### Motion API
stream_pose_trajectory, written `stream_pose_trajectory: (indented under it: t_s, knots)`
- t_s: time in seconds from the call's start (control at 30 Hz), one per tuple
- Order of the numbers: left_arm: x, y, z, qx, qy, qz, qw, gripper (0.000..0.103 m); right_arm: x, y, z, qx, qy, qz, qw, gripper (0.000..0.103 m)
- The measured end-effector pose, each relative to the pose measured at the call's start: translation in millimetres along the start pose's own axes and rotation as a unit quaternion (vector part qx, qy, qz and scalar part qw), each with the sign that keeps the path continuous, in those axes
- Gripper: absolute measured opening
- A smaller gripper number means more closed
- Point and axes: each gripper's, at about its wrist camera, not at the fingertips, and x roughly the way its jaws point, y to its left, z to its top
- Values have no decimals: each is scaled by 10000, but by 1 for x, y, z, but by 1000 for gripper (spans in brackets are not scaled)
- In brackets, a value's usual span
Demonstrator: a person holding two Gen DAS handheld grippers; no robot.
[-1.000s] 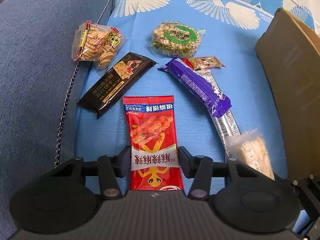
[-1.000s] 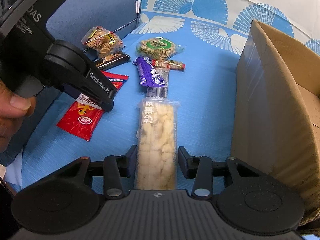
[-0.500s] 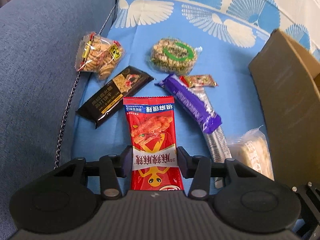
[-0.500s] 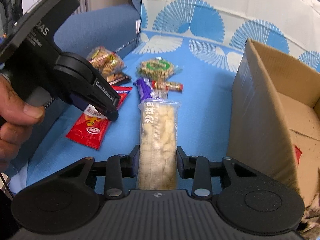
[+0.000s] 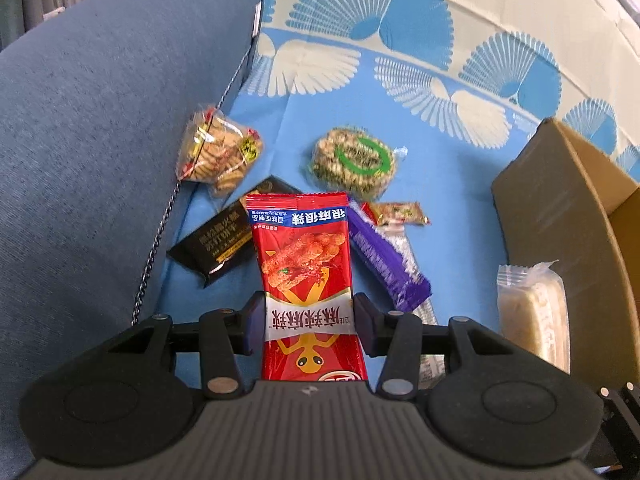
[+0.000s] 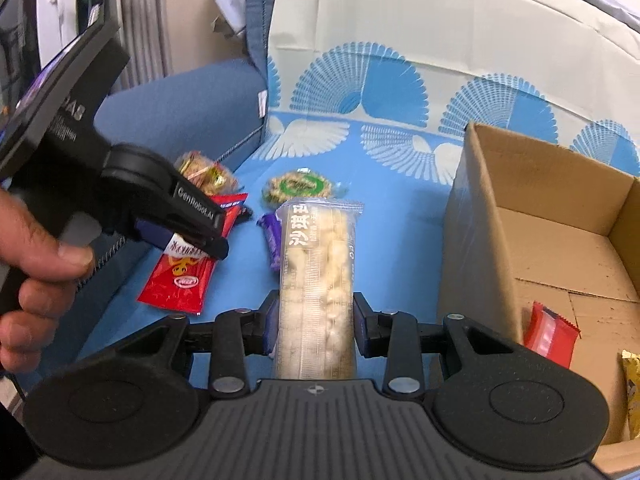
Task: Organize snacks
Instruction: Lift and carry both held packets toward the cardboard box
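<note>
My left gripper (image 5: pixel 309 322) is shut on a red spicy snack packet (image 5: pixel 305 264) and holds it above the blue sheet. The same gripper (image 6: pixel 216 246) and red packet (image 6: pixel 182 280) show at the left of the right wrist view. My right gripper (image 6: pixel 314 326) is shut on a clear pale rice-cake pack (image 6: pixel 318 276), lifted left of the open cardboard box (image 6: pixel 532 236). That pack (image 5: pixel 534 312) also shows at the right of the left wrist view, beside the box (image 5: pixel 568 216).
On the sheet lie a cookie bag (image 5: pixel 216 156), a round green-label cake (image 5: pixel 354 162), a black bar (image 5: pixel 218 246), a purple bar (image 5: pixel 384 260) and a small red packet (image 5: pixel 396 214). The box holds a red packet (image 6: pixel 548 330). A blue sofa arm (image 5: pixel 92 160) is left.
Both grippers have risen with their packs off the sheet. The right gripper now looks over the box wall into the box.
</note>
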Motion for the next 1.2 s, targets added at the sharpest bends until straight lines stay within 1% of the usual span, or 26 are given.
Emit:
stream_pose_trajectory:
  t_s: [0.23, 0.57, 0.73, 0.83, 0.97, 1.2]
  knots:
    - [-13, -3, 8, -136, -329, -115, 9993, 51, -17, -9, 12, 25, -215, 23, 9998, 38]
    - [-30, -27, 15, -100, -860, -394, 9955, 51, -51, -39, 27, 192, -597, -53, 9980, 38]
    - [-35, -39, 17, -83, -1018, -537, 9933, 51, -61, -54, 30, 319, -745, -95, 9967, 38]
    - [-37, -45, 18, -81, -1095, -602, 9921, 51, -69, -62, 31, 330, -906, -221, 9951, 38]
    - [-41, -52, 19, -55, -1254, -671, 9898, 51, -79, -76, 32, 537, -1102, -263, 9921, 38]
    - [-48, -71, 18, 77, -1516, -890, 9844, 51, -87, -99, 30, 684, -1159, -531, 9895, 38]
